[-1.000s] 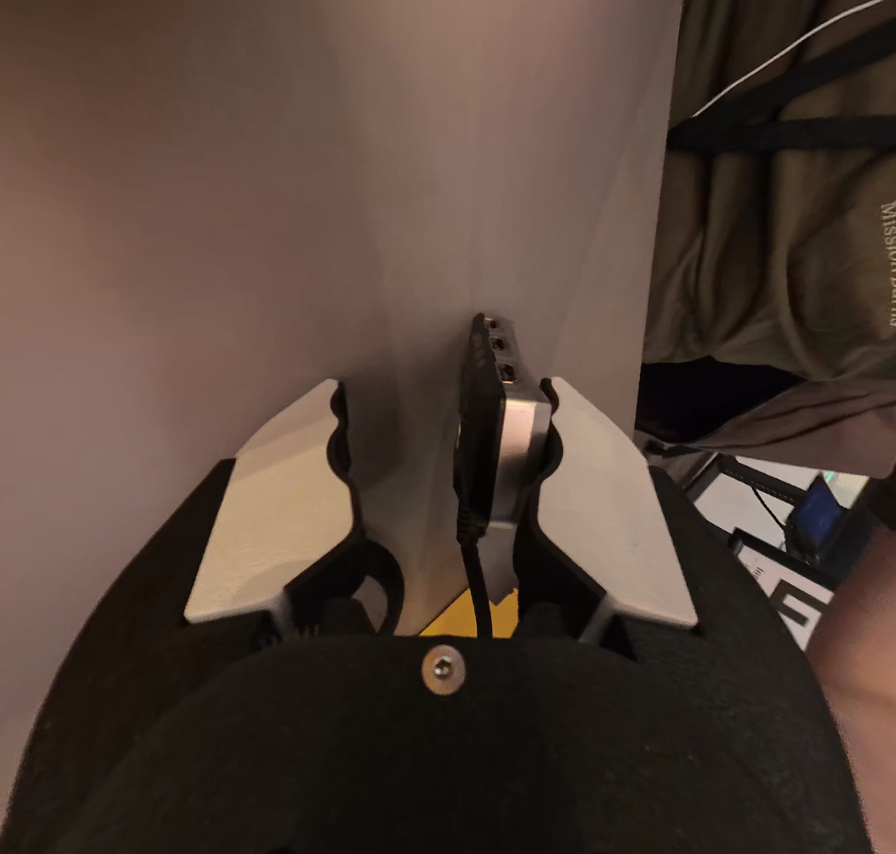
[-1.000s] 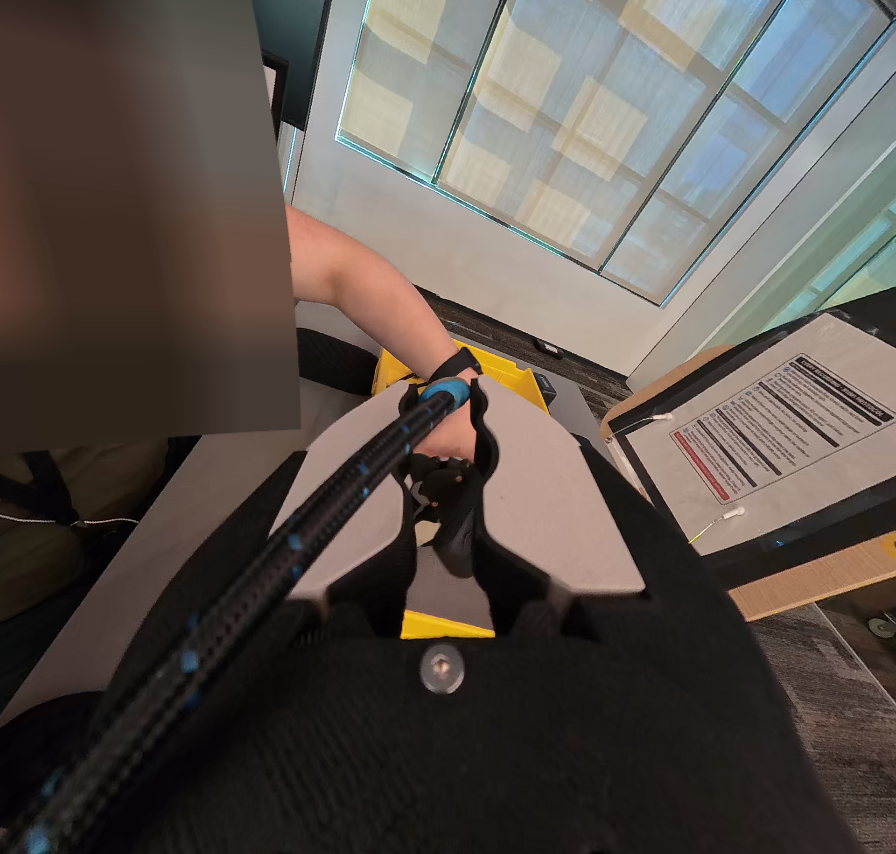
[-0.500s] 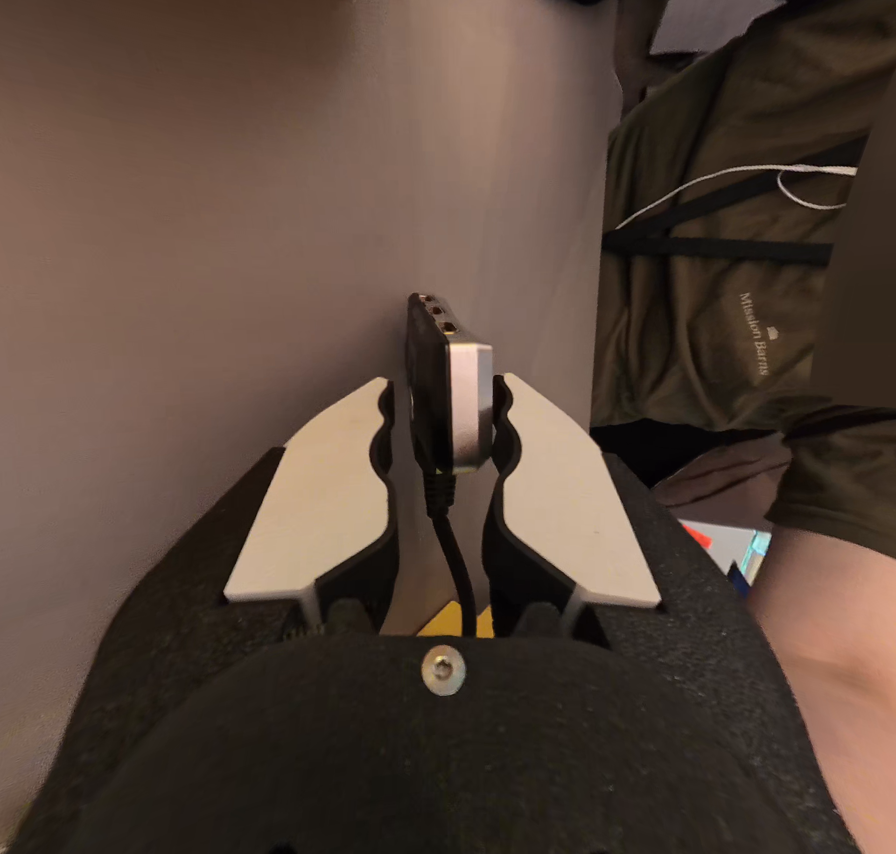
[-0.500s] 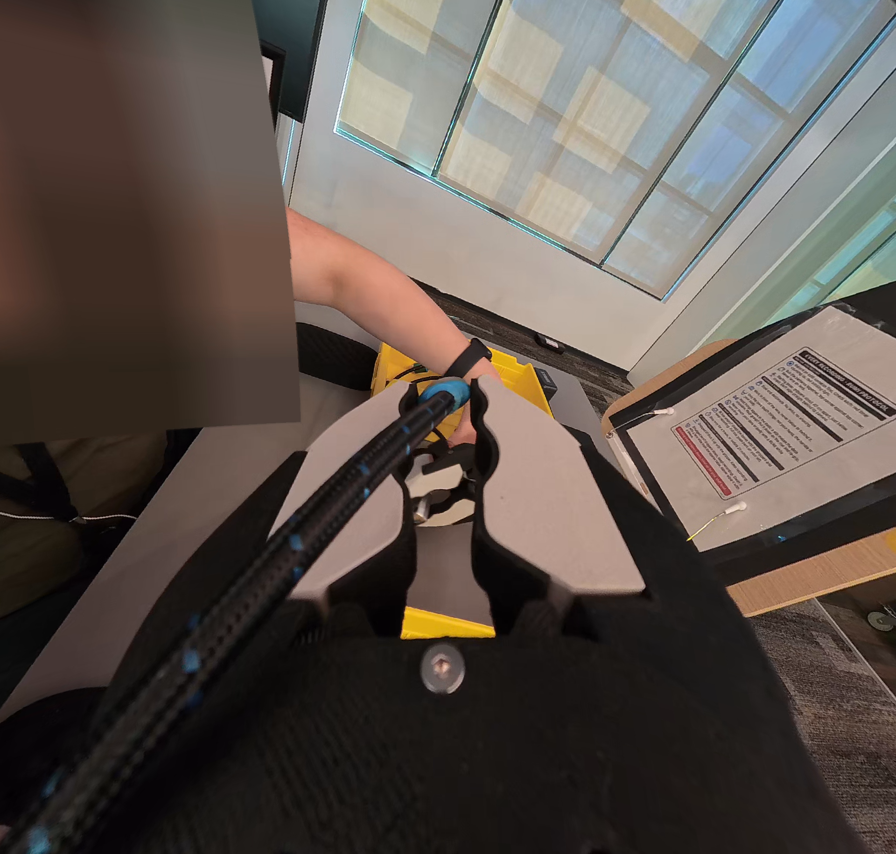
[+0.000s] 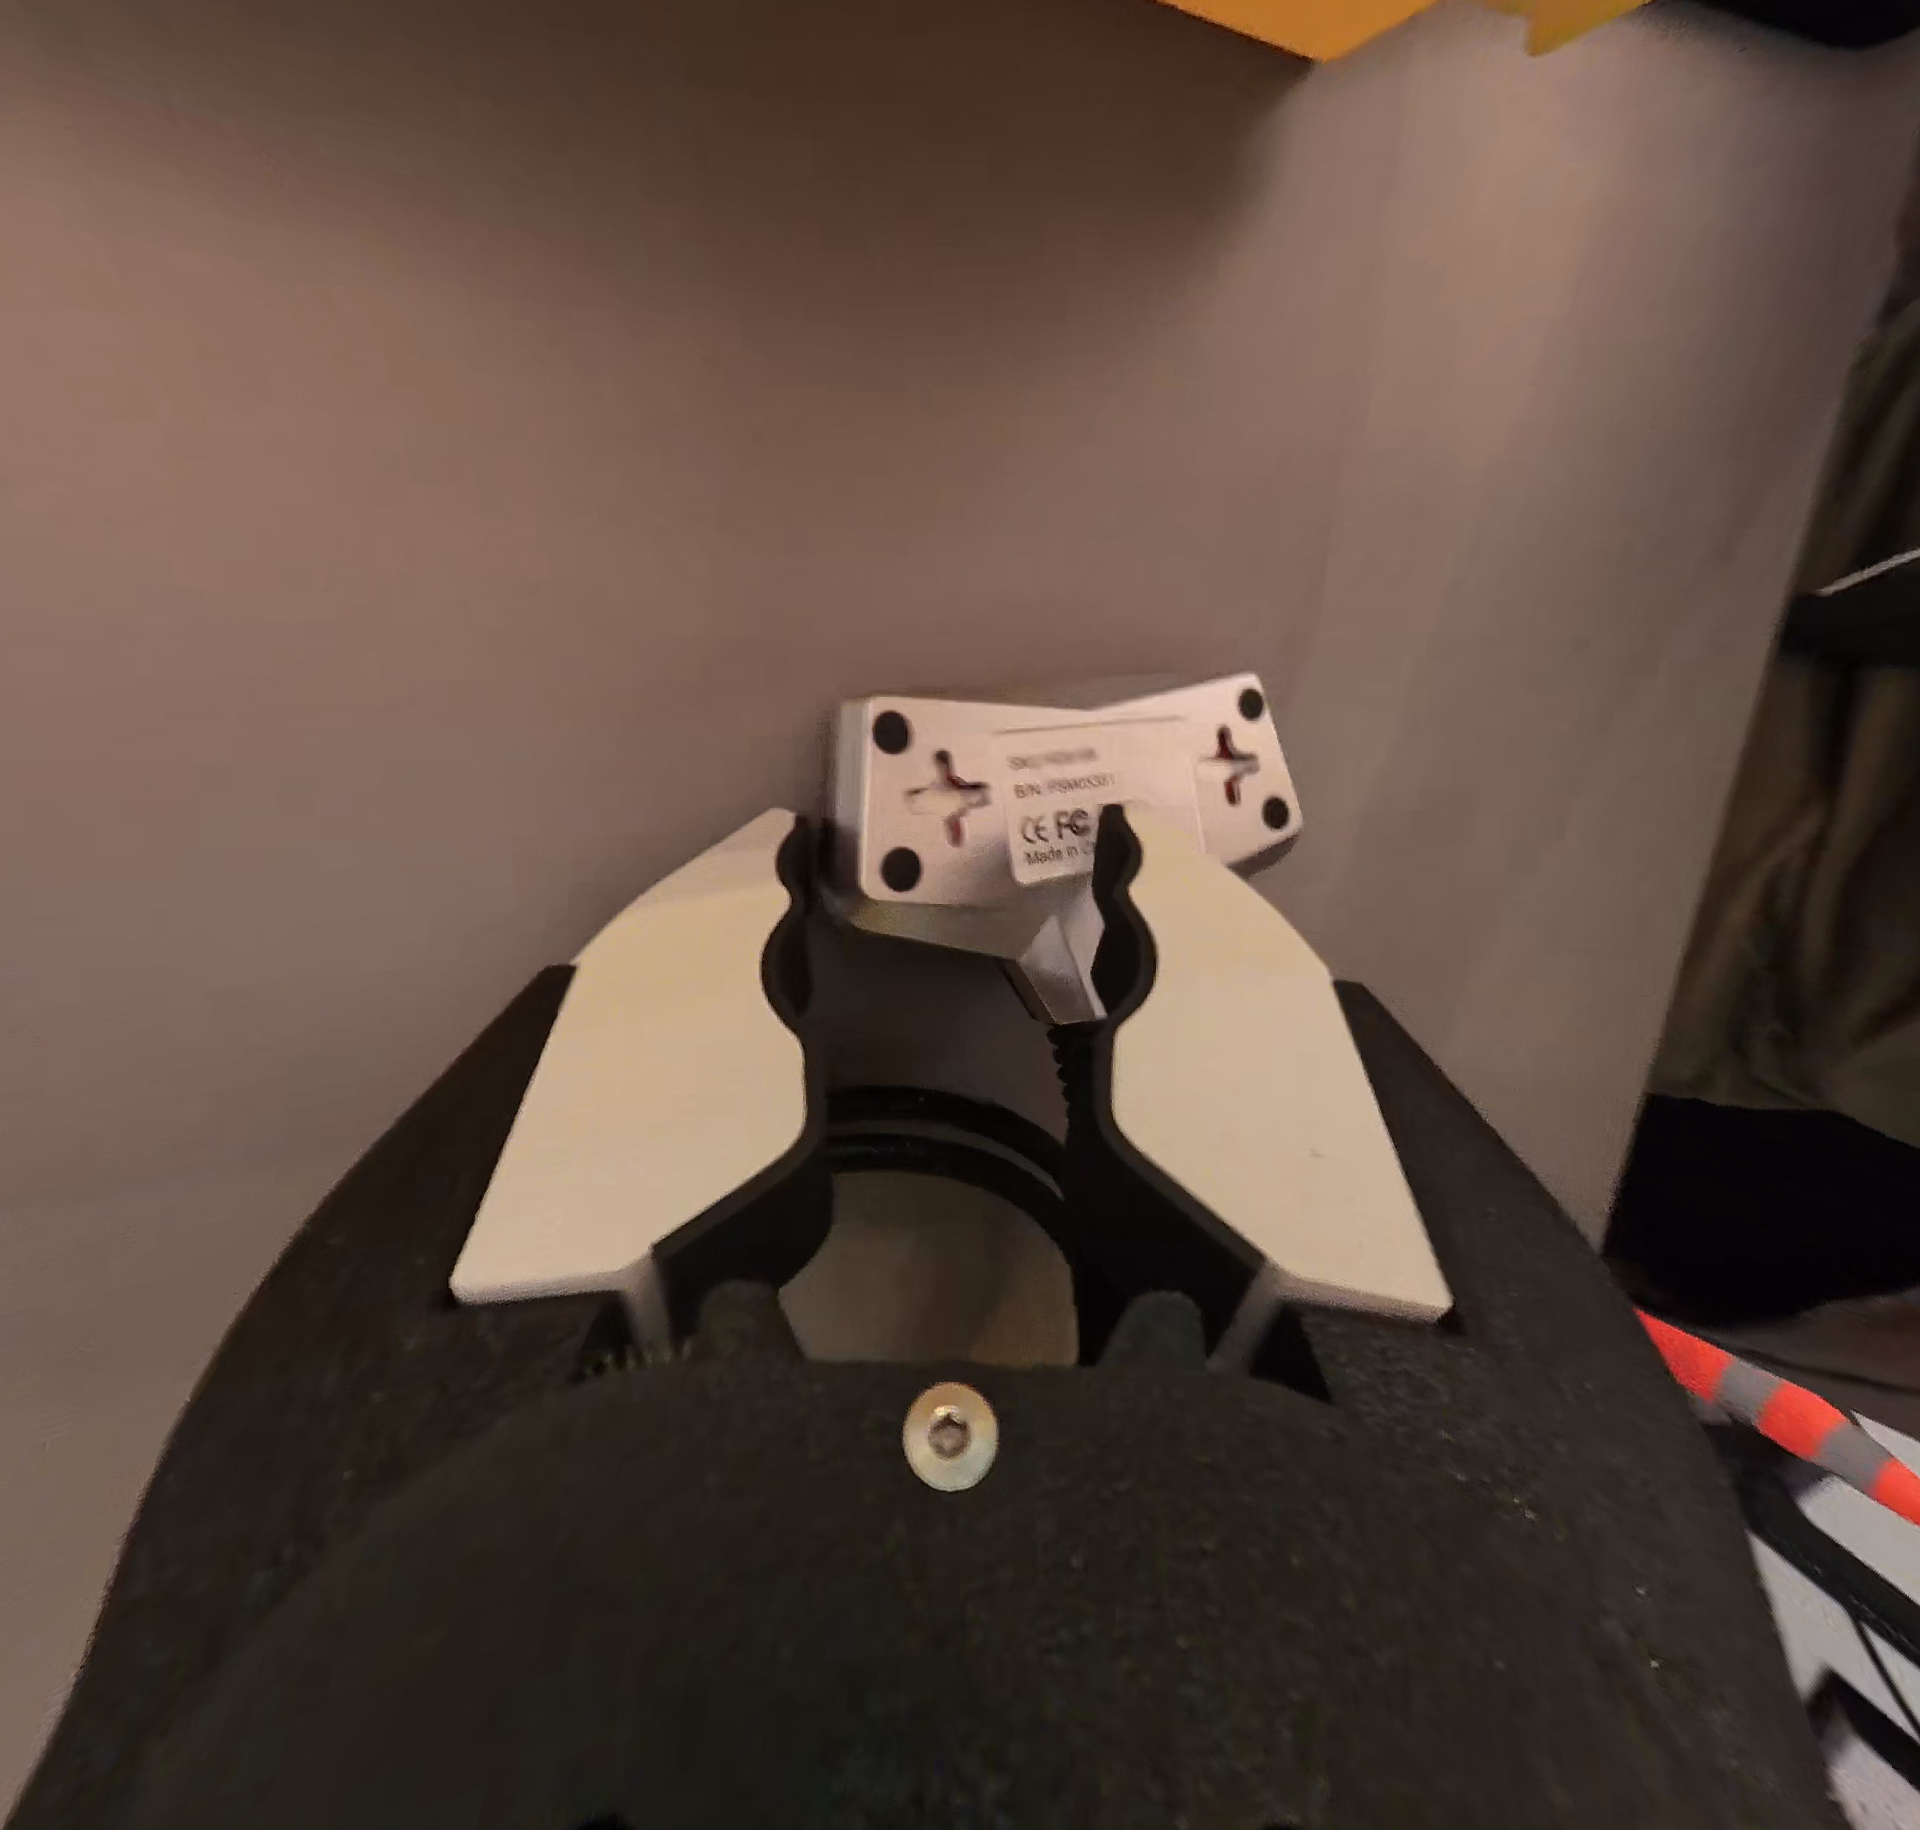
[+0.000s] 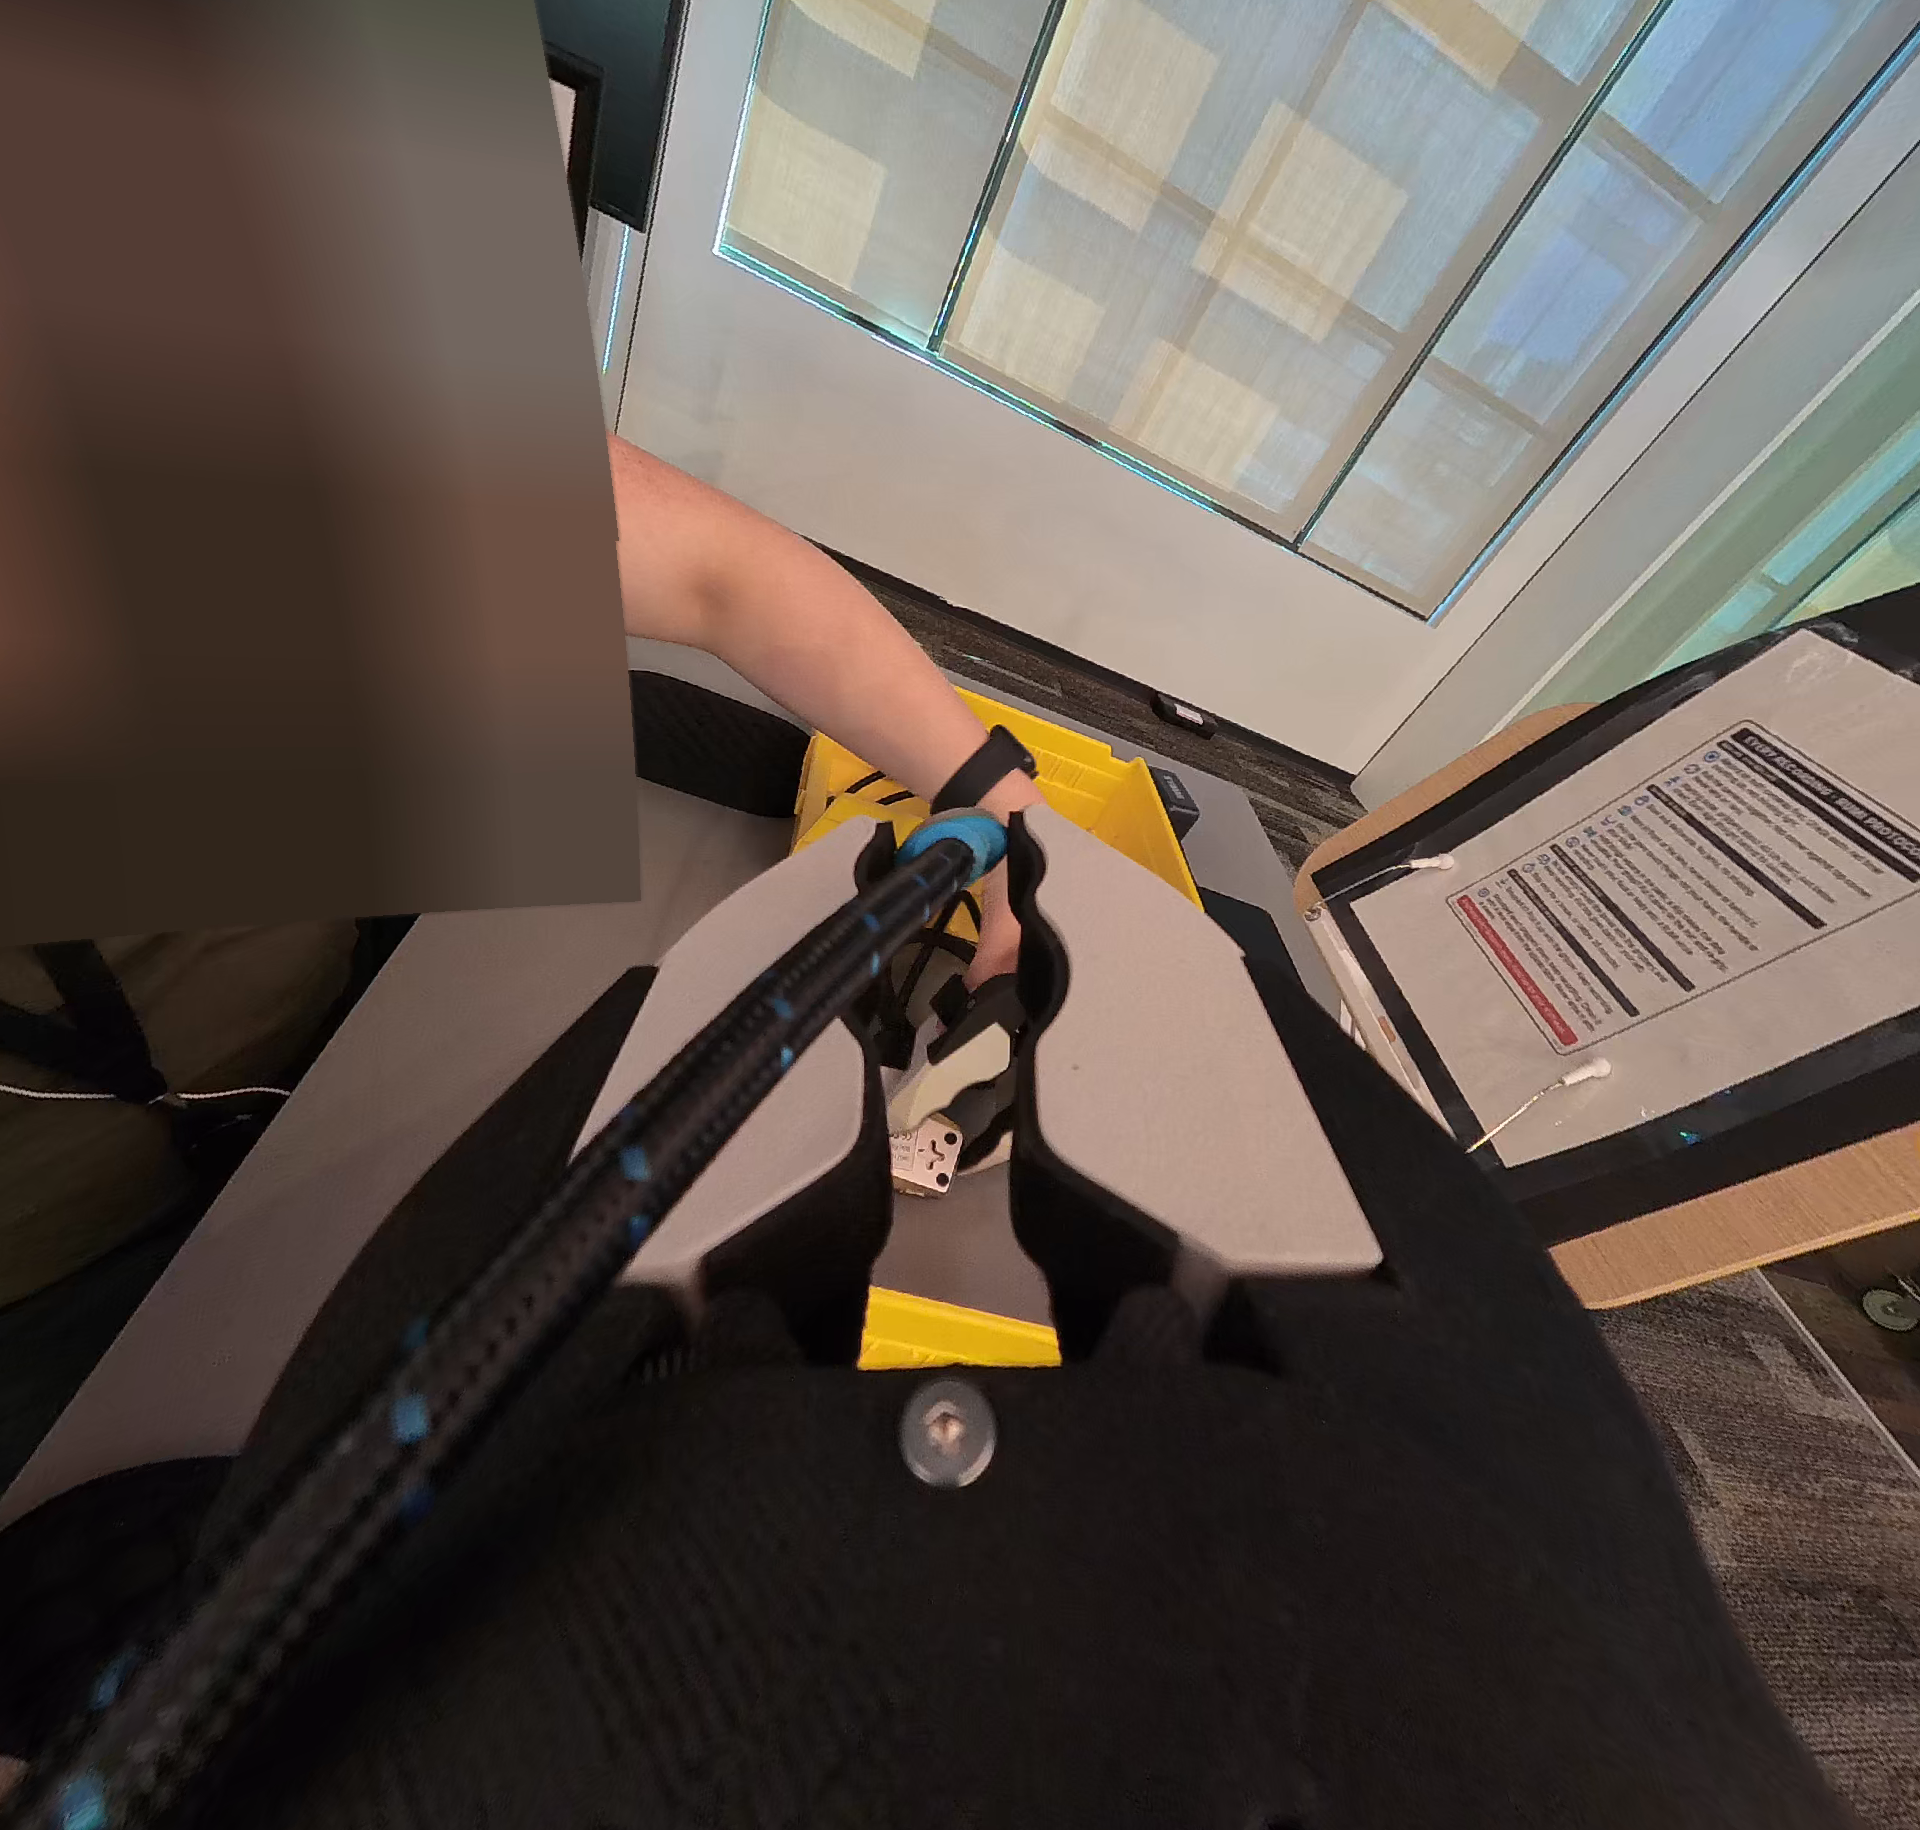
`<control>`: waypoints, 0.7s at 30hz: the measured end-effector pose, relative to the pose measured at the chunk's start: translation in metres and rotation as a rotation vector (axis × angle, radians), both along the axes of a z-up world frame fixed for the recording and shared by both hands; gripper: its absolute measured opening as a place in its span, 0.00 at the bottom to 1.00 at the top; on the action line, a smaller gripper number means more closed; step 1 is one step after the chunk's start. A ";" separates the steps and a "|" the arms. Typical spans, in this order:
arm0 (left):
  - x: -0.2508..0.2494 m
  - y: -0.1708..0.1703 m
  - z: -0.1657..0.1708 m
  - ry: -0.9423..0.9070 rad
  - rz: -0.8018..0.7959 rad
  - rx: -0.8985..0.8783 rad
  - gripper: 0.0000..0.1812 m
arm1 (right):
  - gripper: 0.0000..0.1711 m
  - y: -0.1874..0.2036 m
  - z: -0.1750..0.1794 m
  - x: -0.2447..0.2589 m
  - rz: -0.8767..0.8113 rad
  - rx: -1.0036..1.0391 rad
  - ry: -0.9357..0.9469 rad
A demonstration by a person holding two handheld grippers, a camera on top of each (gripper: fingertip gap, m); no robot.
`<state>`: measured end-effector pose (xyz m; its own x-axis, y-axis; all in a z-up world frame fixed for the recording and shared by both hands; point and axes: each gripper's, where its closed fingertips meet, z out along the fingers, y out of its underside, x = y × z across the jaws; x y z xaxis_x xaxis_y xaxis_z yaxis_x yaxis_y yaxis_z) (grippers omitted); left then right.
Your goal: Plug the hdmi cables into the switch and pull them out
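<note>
Left wrist view, switch (image 5: 935,824): small silver metal box seen from its underside, tilted, with four black round feet at the corners, two cross-shaped mounting slots and a white label in the middle; it lies on the grey table (image 5: 520,533) at the fingertips.
Left wrist view, cable: a silver plug housing (image 5: 1055,975) with a black ribbed strain relief leaves the switch's near edge and runs back beside the right-hand finger.
Left gripper (image 5: 951,835): fingers spread, each tip just at or against the switch's near edge; whether they clamp it cannot be told.
Right wrist view, hdmi cable (image 6: 623,1157): thick black braid flecked with blue, ending in a blue collar (image 6: 951,838) that sits between the fingertips; the cord runs back over the left-hand finger toward the lower left corner.
Right gripper (image 6: 951,840): closed on the blue collar, held above the table.
Right wrist view, between the fingers: the left gripper and the switch (image 6: 930,1152) appear farther off, with the person's forearm (image 6: 790,637) and black wristband (image 6: 982,767) reaching to them.
Surroundings: yellow bin (image 6: 1081,793) behind the hand; framed printed sheet (image 6: 1662,897) on a wooden board at right; large window (image 6: 1247,201) beyond.
</note>
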<state>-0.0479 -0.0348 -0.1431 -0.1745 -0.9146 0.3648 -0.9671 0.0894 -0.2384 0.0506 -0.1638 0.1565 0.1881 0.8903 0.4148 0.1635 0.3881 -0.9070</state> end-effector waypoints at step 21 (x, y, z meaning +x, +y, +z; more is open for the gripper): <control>-0.016 -0.012 0.025 -0.278 -0.210 0.600 0.13 | 0.13 0.003 -0.006 -0.003 -0.011 -0.001 -0.027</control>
<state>-0.0635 -0.0469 -0.1178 -0.3836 -0.8807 -0.2778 -0.8250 0.4620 -0.3256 0.0471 -0.1605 0.1509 0.1863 0.8885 0.4193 0.1925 0.3855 -0.9024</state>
